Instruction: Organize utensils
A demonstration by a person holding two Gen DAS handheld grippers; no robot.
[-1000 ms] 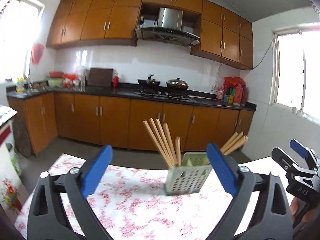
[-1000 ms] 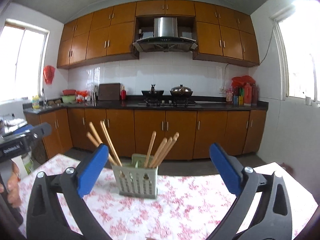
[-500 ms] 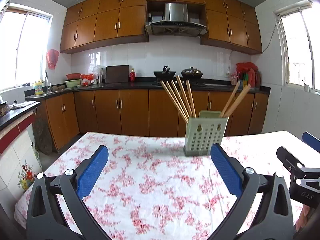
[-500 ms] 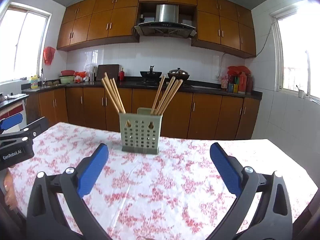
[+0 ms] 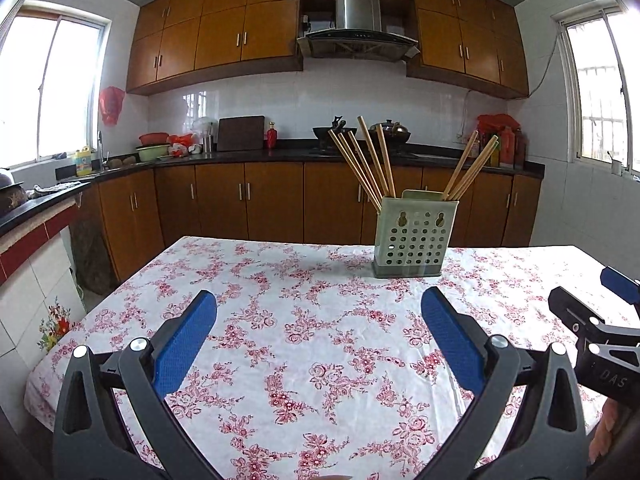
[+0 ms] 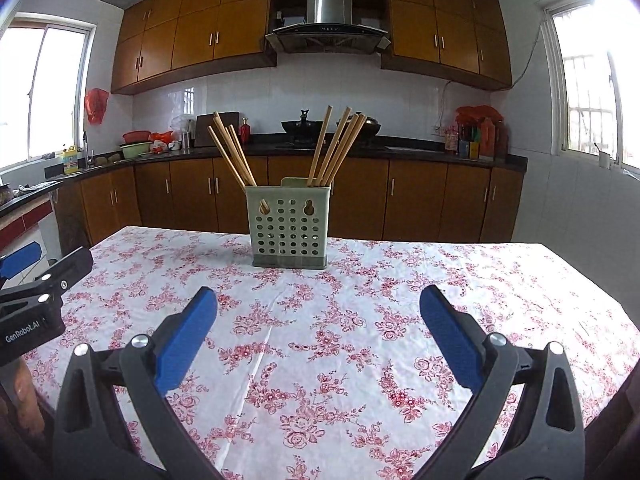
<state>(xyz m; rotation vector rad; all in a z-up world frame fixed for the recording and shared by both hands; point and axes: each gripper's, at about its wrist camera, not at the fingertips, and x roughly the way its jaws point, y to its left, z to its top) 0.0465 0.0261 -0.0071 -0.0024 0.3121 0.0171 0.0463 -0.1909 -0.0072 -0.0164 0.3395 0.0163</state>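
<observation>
A pale green perforated utensil holder stands upright near the far edge of the table. Several wooden chopsticks lean out of it in two bunches, one per side. My left gripper hovers open over the near part of the table with nothing between its blue pads. My right gripper is open and empty too, well short of the holder. Each gripper shows at the edge of the other's view.
A floral red-and-white cloth covers the table. Brown kitchen cabinets and a dark counter with pots and bottles run behind the table. Windows light both sides. Part of a hand shows at the left edge of the right wrist view.
Both grippers have drawn back and lowered from the holder, which now sits farther off and higher in both views. More of the tablecloth is in sight. Both stay open.
</observation>
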